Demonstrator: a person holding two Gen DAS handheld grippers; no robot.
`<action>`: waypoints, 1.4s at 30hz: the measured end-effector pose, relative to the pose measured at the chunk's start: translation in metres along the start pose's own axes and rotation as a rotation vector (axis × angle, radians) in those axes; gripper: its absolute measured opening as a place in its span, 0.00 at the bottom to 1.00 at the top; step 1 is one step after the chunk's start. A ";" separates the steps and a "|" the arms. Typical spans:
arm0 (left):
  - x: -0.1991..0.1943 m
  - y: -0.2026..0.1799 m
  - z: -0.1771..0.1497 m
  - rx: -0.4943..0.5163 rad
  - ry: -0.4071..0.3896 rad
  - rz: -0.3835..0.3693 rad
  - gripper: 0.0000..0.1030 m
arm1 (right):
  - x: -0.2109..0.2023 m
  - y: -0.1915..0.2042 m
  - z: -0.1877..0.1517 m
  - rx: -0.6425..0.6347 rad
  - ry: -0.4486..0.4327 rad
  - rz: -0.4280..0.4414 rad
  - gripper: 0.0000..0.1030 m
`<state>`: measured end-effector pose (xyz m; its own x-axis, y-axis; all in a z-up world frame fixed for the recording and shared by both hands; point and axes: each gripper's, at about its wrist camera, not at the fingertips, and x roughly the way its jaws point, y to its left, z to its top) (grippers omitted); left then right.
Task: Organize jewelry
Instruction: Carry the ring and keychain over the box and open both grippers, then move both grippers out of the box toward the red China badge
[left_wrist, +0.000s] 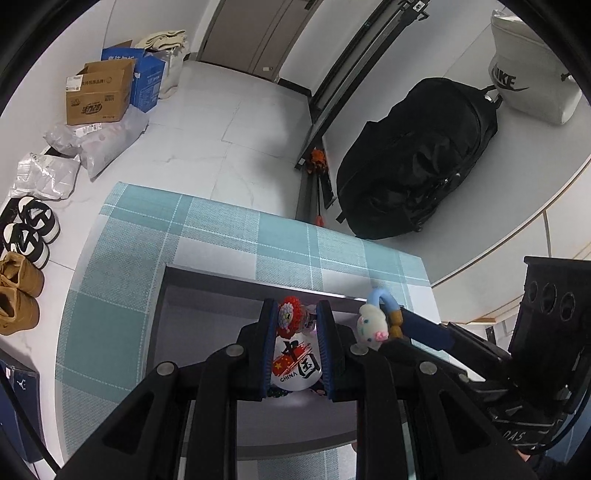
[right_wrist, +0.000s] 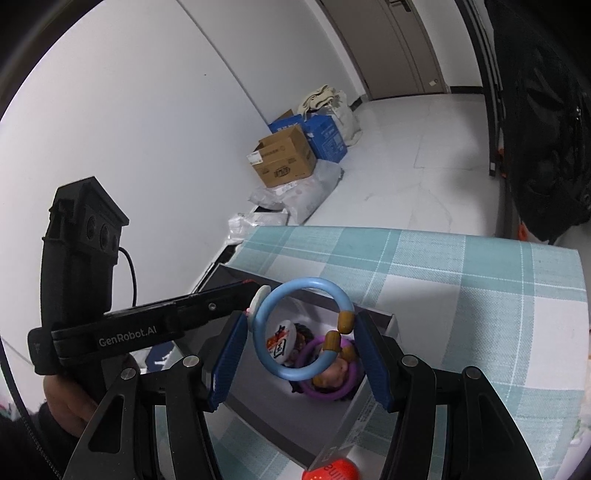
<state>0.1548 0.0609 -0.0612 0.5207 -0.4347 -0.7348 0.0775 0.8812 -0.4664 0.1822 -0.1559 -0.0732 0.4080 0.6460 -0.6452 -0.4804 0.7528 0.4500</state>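
Ring (right_wrist: 302, 329): one pale blue hoop with three tan beads and a white plush charm, standing upright on edge.
Where: over the grey box (right_wrist: 373, 408) on the checked cloth (right_wrist: 480, 295).
Right gripper (right_wrist: 308, 363): spread wide – ring between its pads.
Left gripper (left_wrist: 298, 350): pinching one round "CHINA" badge (left_wrist: 295, 363).
Box contents: one purple ring (right_wrist: 349, 386).

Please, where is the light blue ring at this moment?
In the right wrist view the light blue ring stands between the right gripper fingers, above the grey box on the checked cloth.

Home entryway: shoes (left_wrist: 26, 236) by wall, cardboard boxes (left_wrist: 99, 92), door (left_wrist: 255, 33), backpack (left_wrist: 413, 158)
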 end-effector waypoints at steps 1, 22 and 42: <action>0.001 0.000 0.000 -0.006 0.003 -0.007 0.16 | 0.001 0.000 0.000 -0.002 0.002 -0.002 0.58; -0.016 0.005 -0.007 -0.064 -0.018 -0.034 0.48 | -0.044 0.008 -0.021 -0.029 -0.106 -0.097 0.74; -0.050 -0.023 -0.052 0.029 -0.091 0.032 0.52 | -0.084 0.014 -0.063 0.038 -0.174 -0.108 0.86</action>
<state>0.0828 0.0528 -0.0391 0.5983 -0.3889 -0.7005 0.0835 0.8998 -0.4283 0.0926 -0.2079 -0.0512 0.5855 0.5705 -0.5760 -0.3981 0.8212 0.4087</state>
